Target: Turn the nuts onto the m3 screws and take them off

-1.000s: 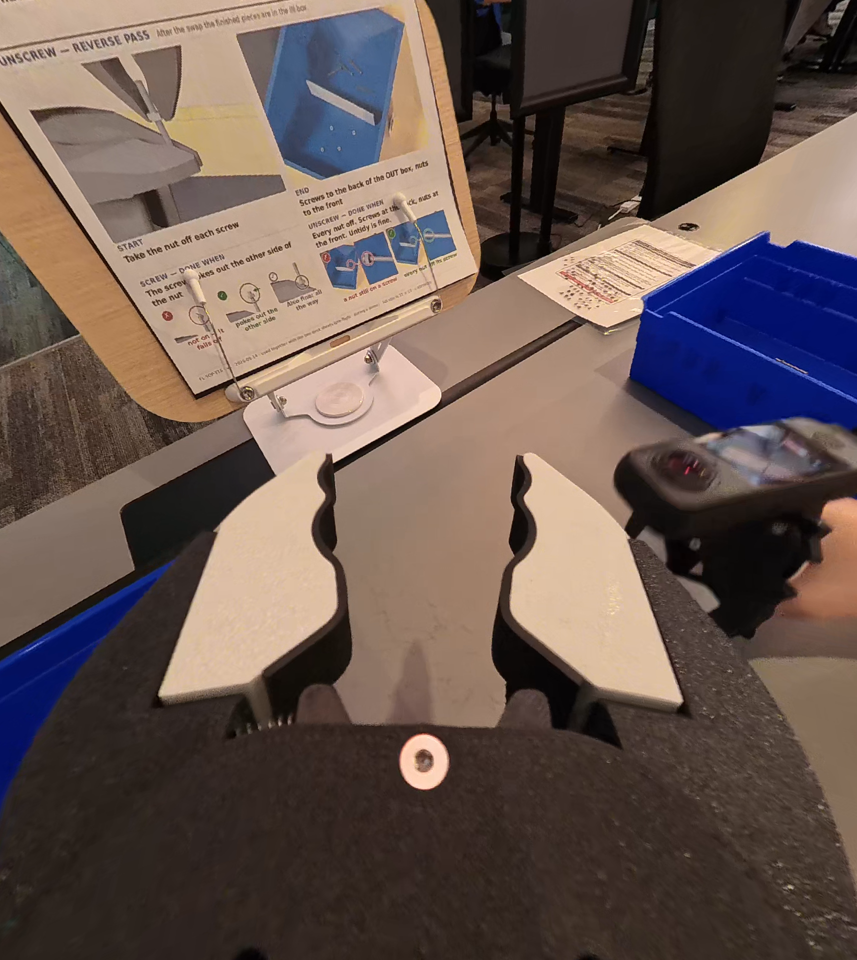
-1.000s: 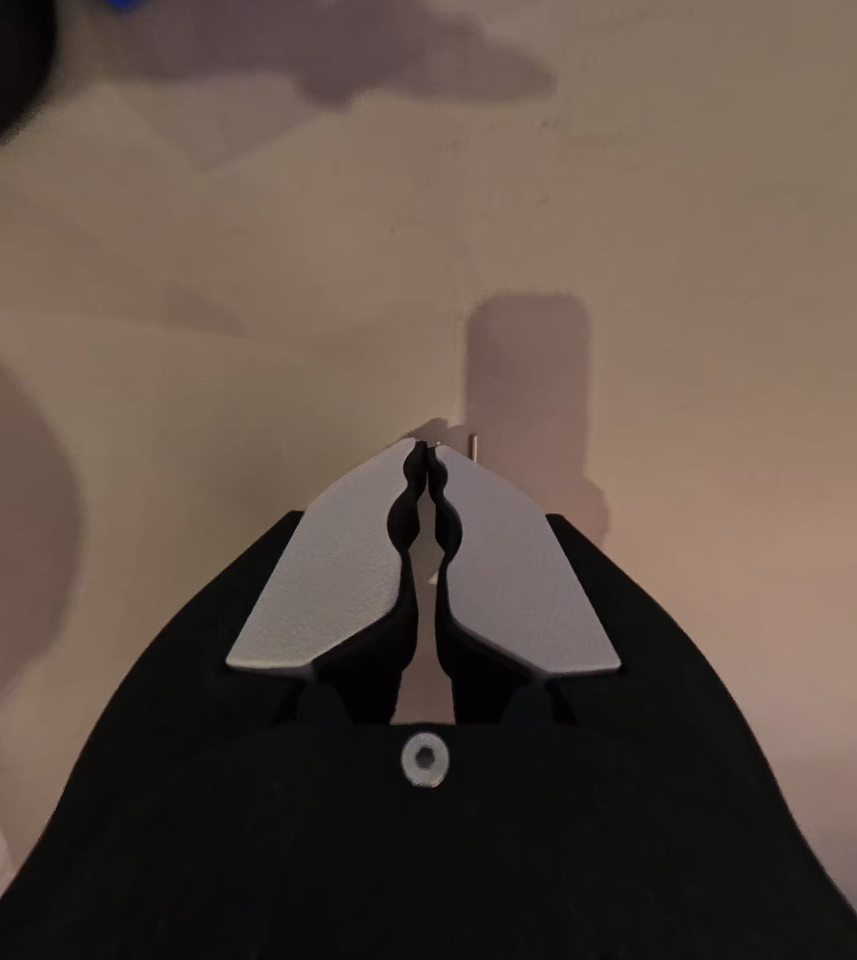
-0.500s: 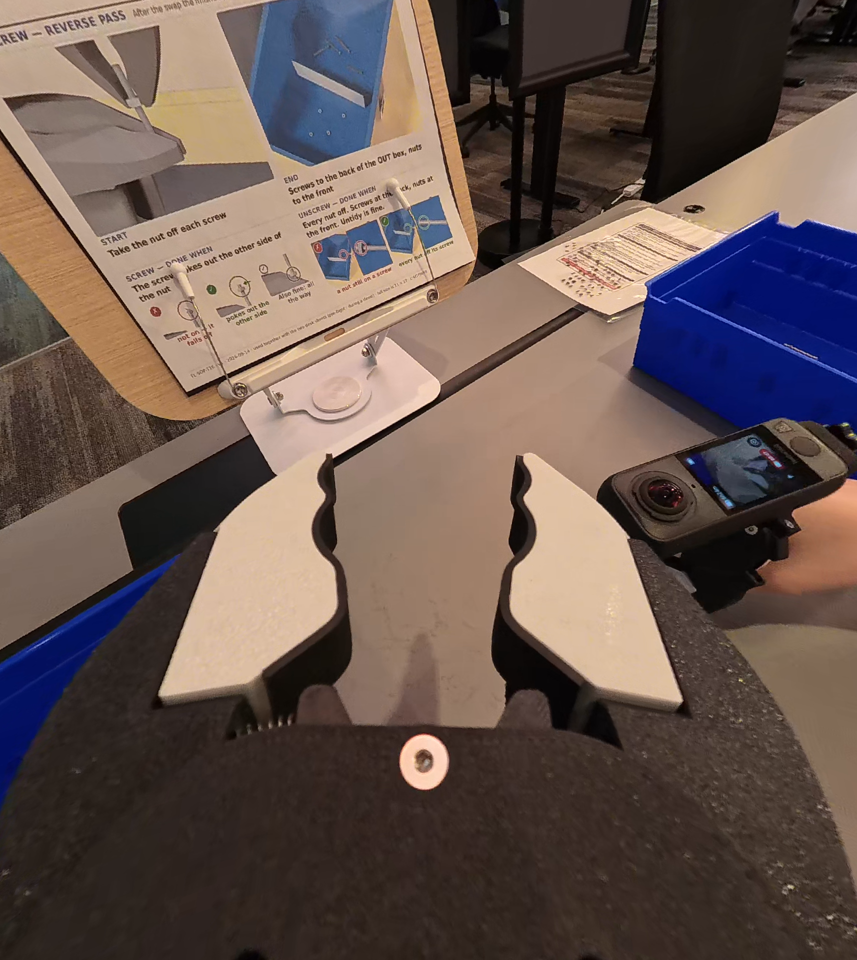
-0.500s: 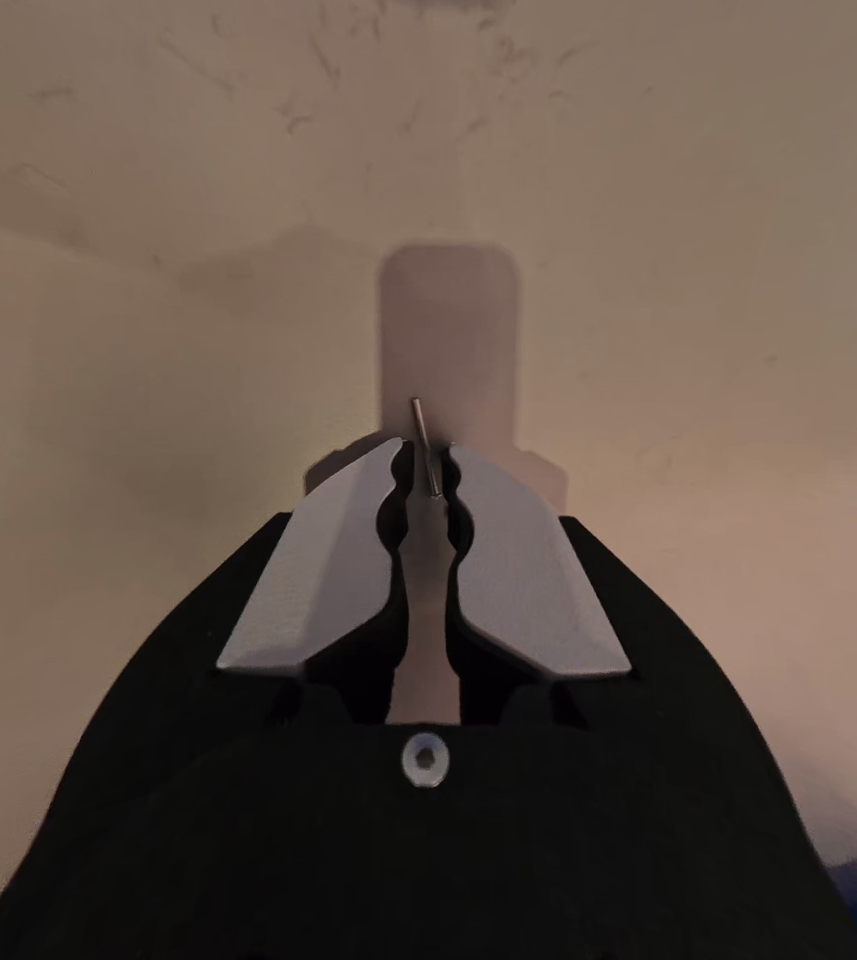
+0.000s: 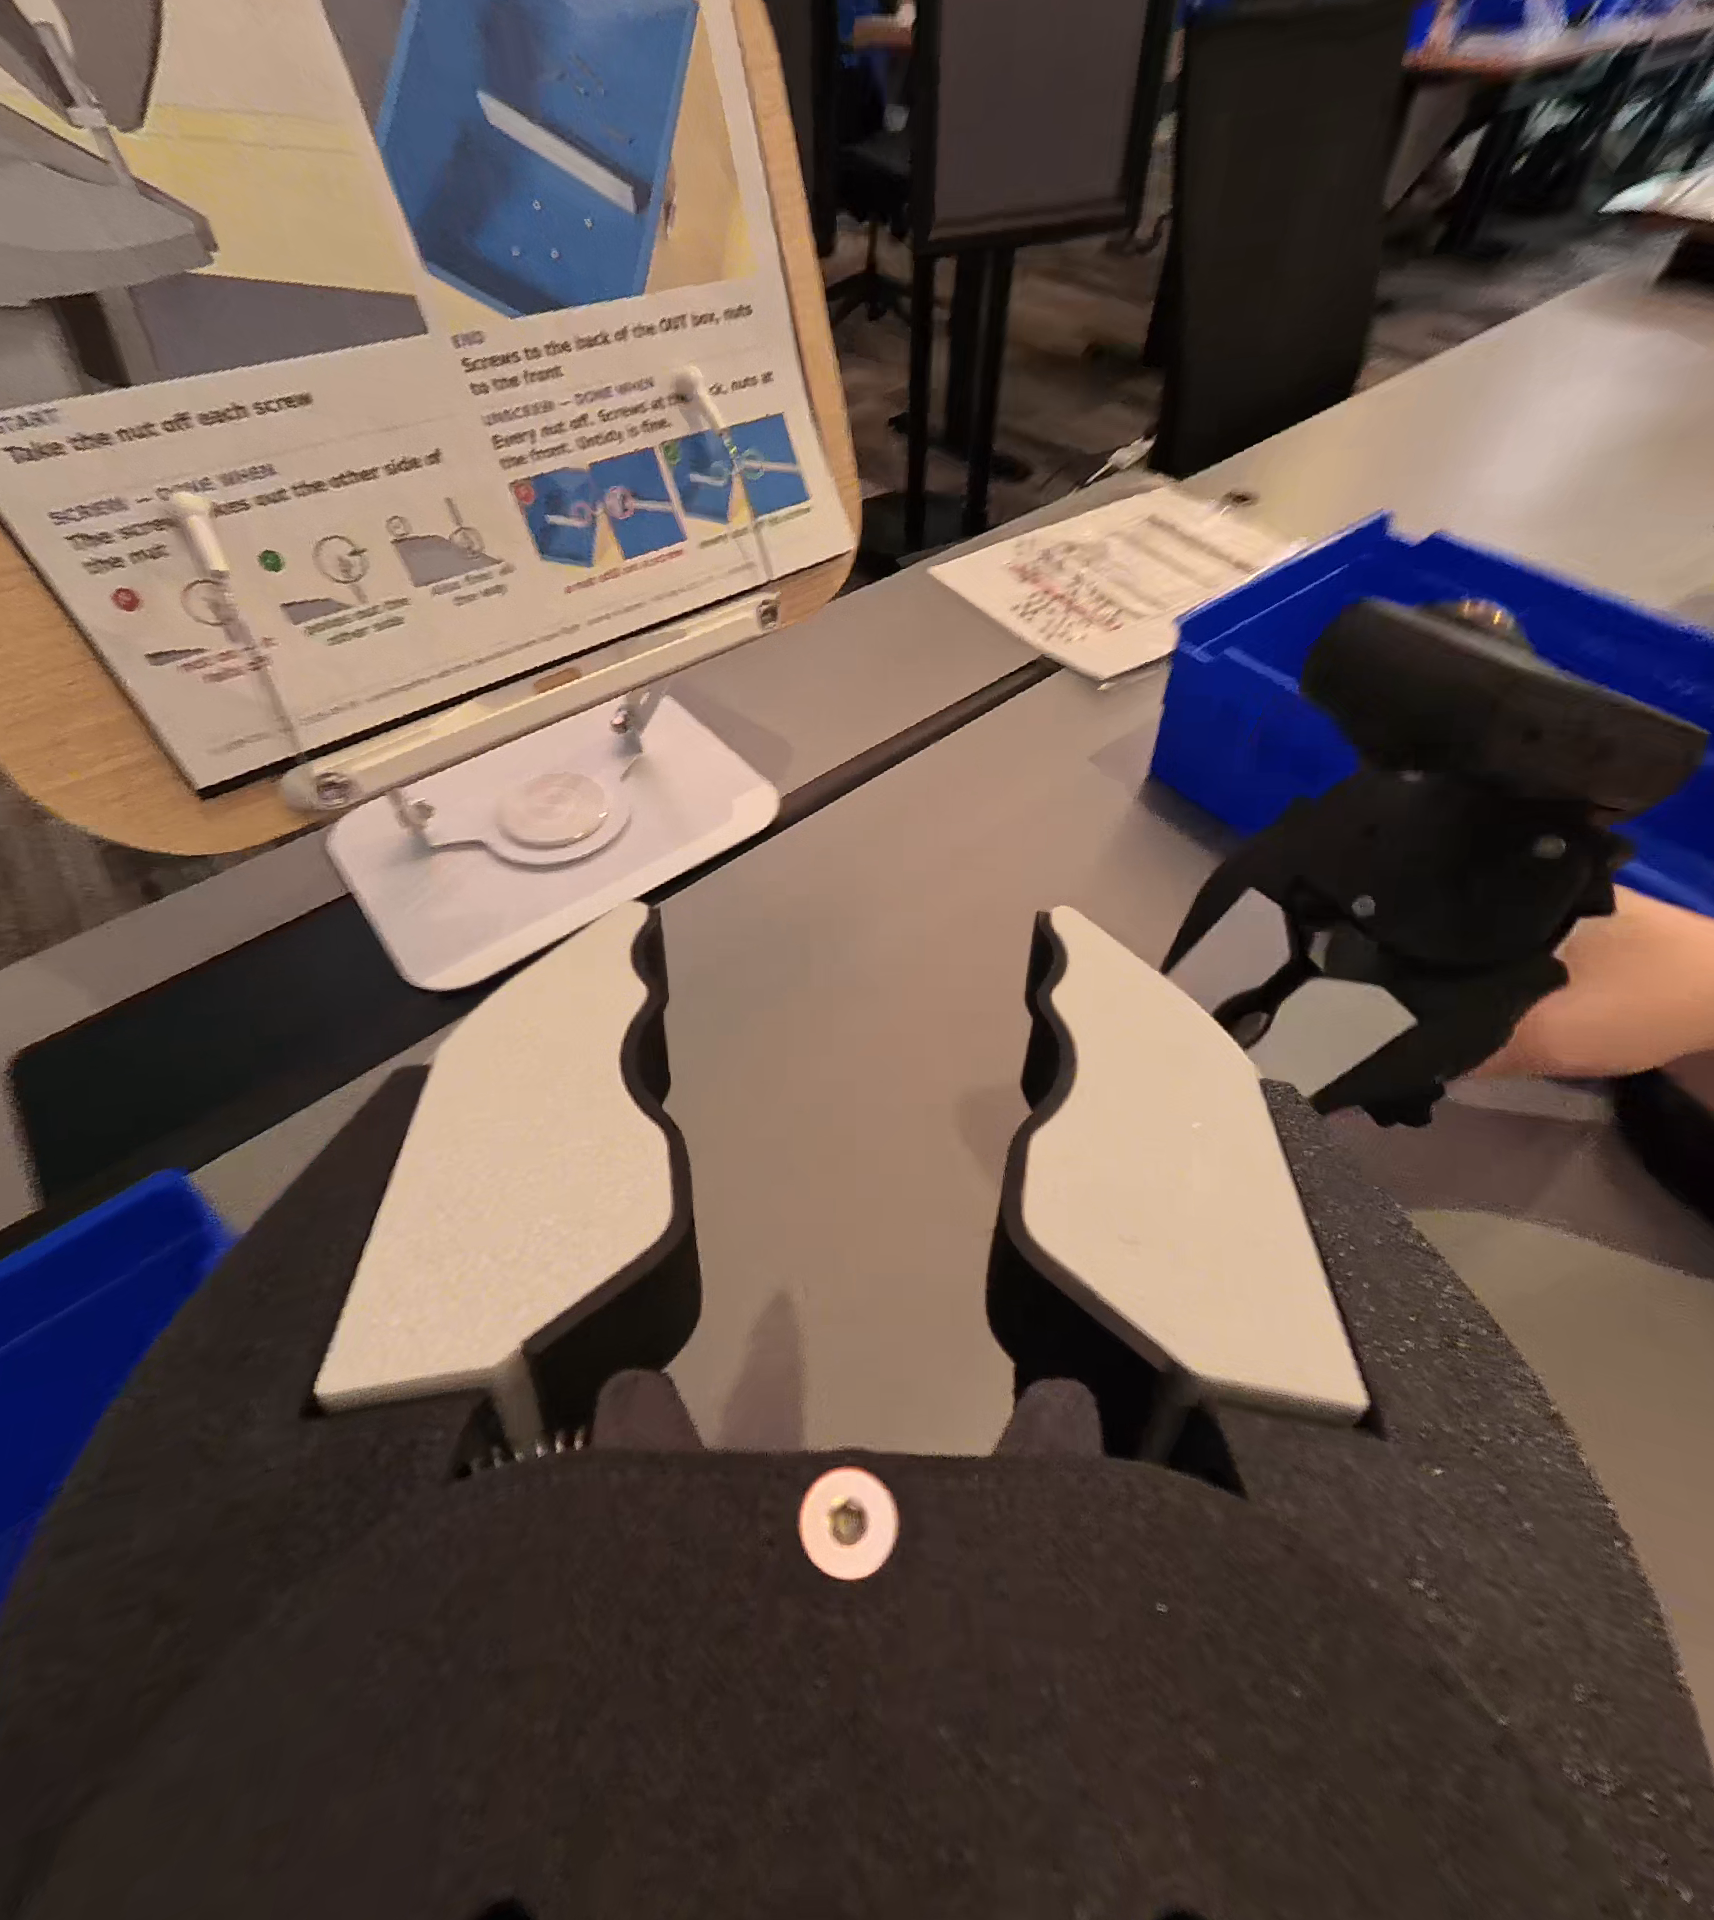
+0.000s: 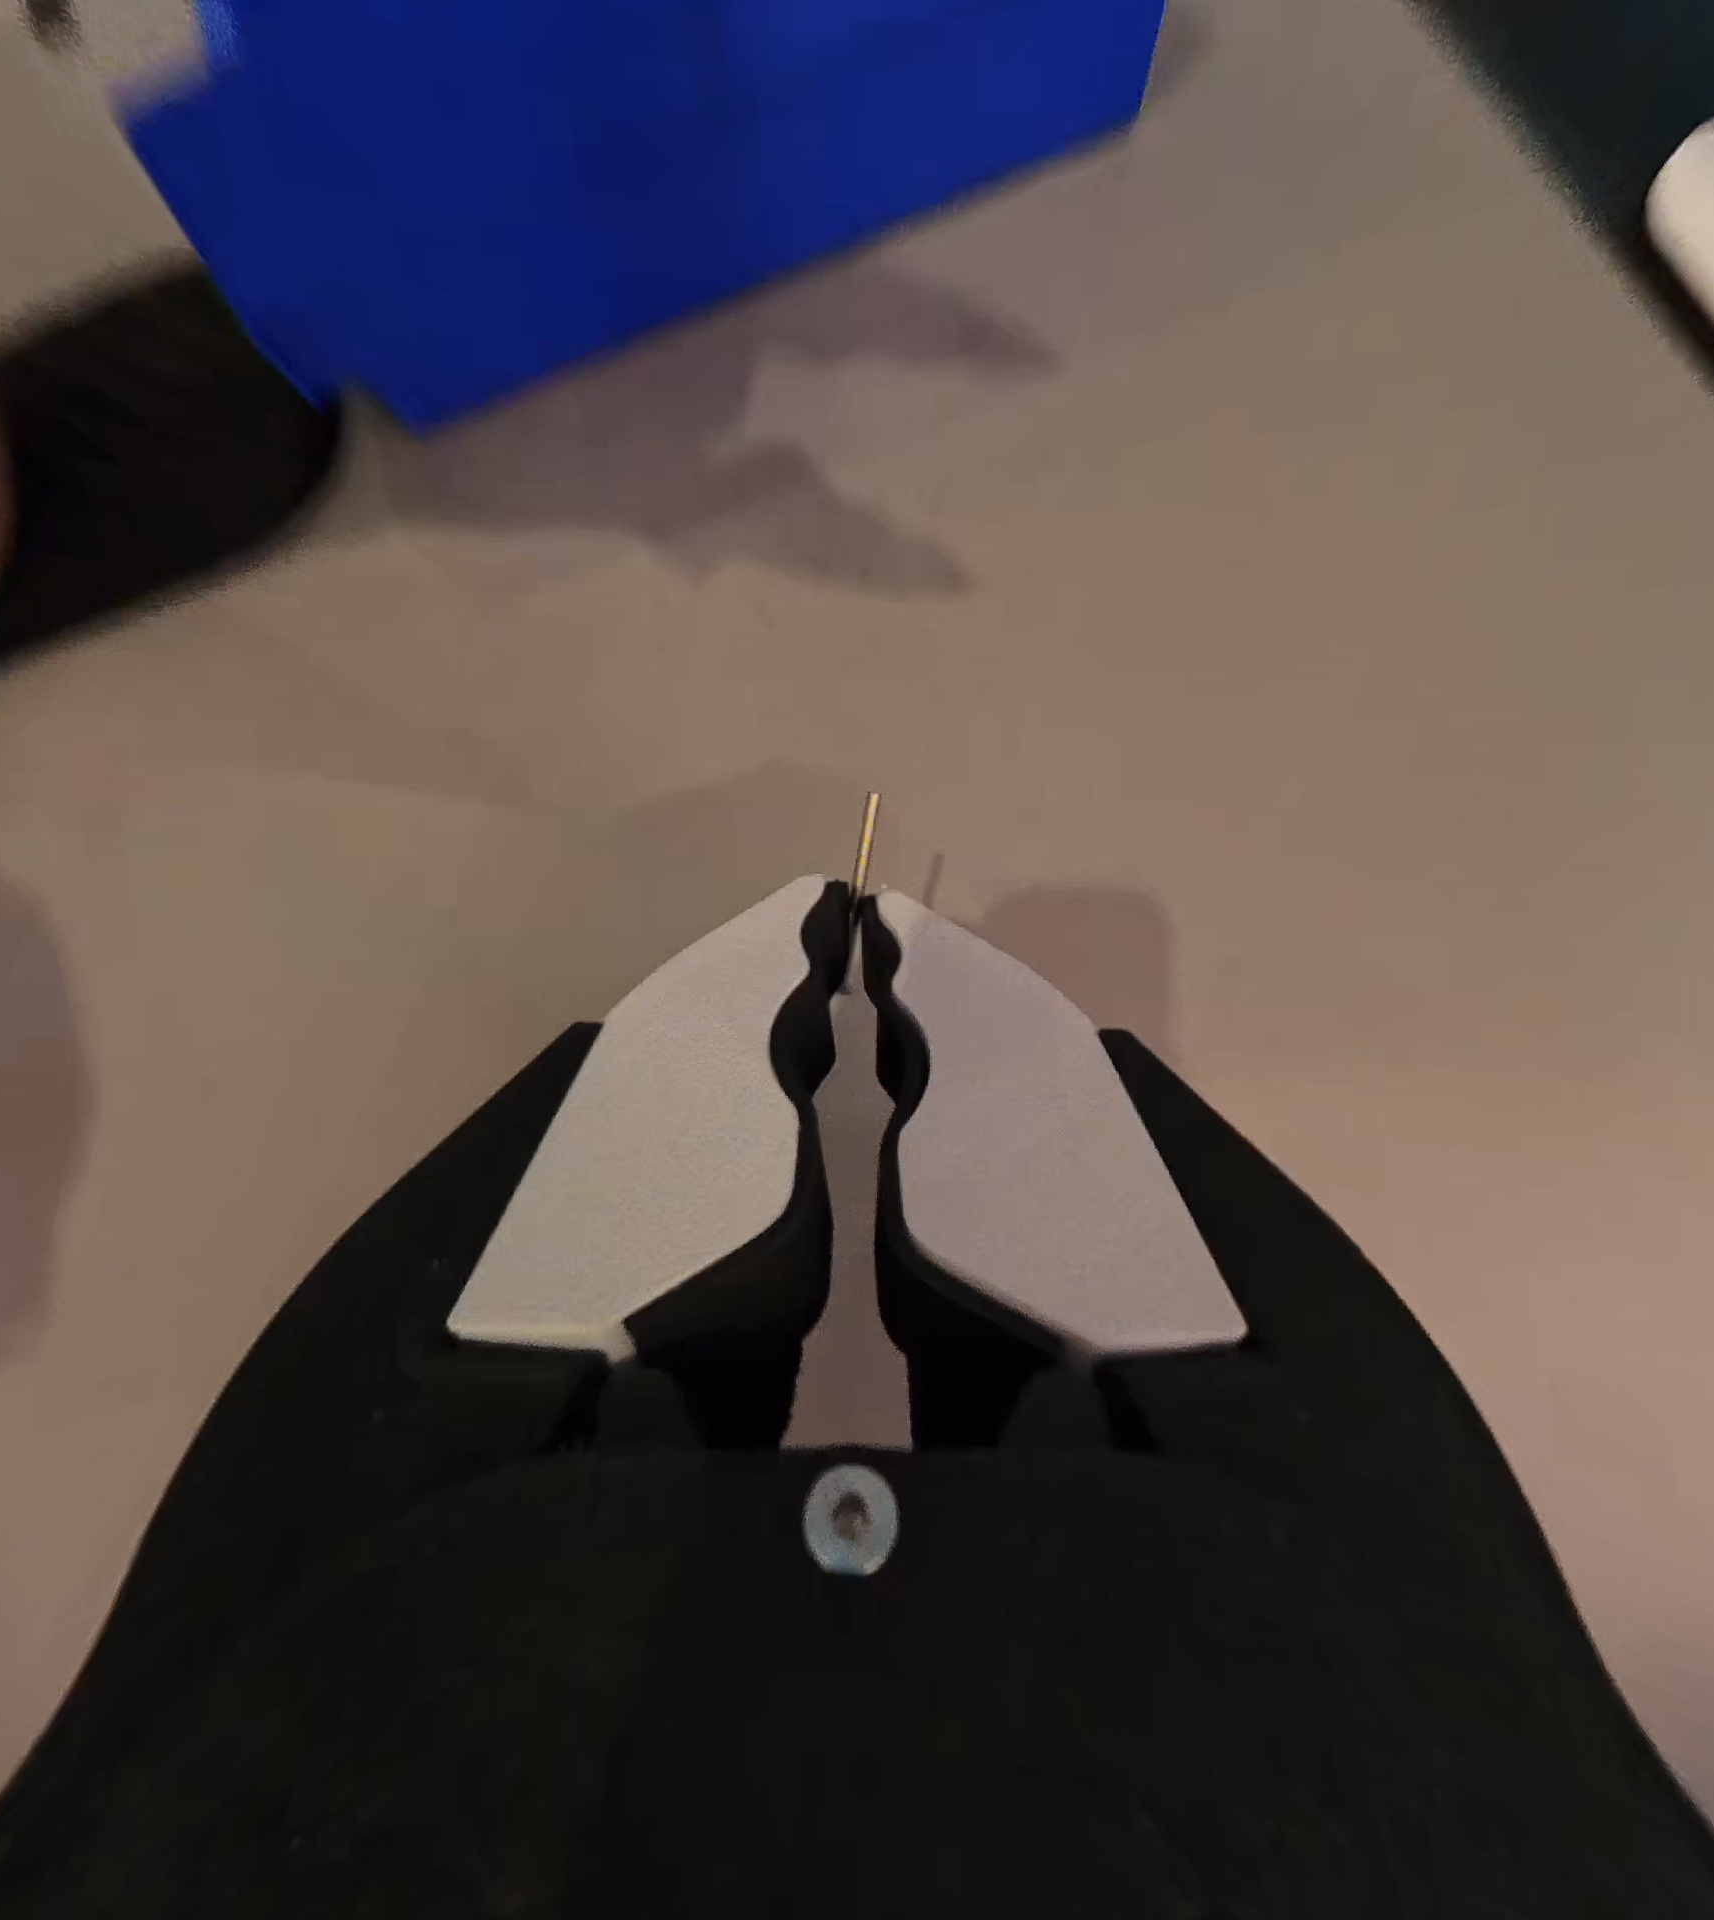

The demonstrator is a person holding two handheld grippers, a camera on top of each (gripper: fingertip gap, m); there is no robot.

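One blurred instruction sheet [image 5: 354,343] behind left gripper [image 5: 848,971]

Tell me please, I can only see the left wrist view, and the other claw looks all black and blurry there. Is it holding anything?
Observer: Yes. The right claw is shut on a thin metal screw, pinched at the very tips.
Operator: Is there a nut on it?
Observer: None shows on the bare end poking out past the tips. The pinched part is hidden.
Operator: What is that claw pointing at?
Observer: The grey table, with a blue bin farther ahead and to the left.
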